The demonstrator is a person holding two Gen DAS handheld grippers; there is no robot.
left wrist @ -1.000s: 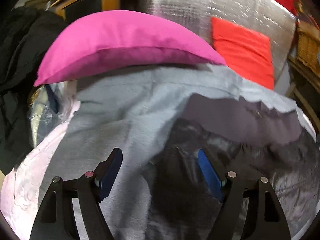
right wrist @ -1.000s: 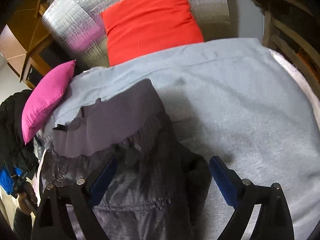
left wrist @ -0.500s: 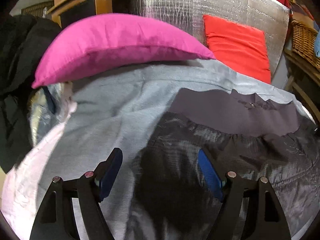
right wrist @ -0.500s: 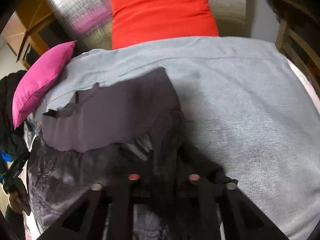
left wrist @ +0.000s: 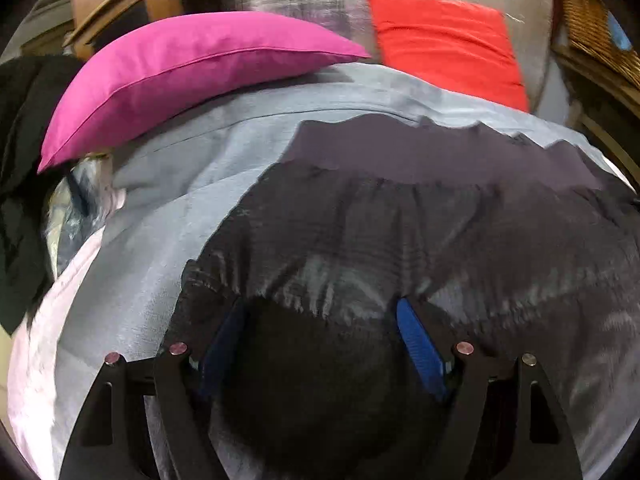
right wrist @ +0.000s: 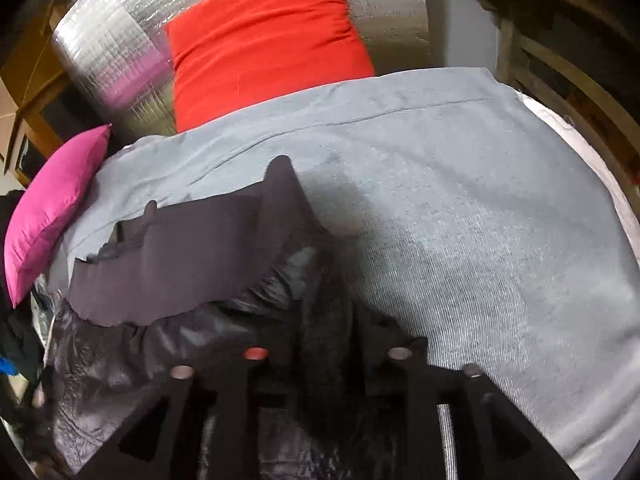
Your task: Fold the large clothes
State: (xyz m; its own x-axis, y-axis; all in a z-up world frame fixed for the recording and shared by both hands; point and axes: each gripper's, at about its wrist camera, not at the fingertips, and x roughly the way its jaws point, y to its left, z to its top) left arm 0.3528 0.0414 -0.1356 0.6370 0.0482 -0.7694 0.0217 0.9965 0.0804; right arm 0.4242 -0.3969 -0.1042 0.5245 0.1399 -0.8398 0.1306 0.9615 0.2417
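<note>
On grey blanket (right wrist: pixel 460 208), dark jacket (left wrist: pixel 400 248), unlabelled

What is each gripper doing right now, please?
Left gripper: open, jaws wide around a bunched edge of the dark garment.
Right gripper: opening, with a fold of the dark garment between its jaws.

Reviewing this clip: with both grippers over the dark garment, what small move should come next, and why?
Probably close the left gripper: its pads straddle the dark garment on the grey sheet without pinching, while the right gripper, jaws opening, still has a fold between them.
</note>
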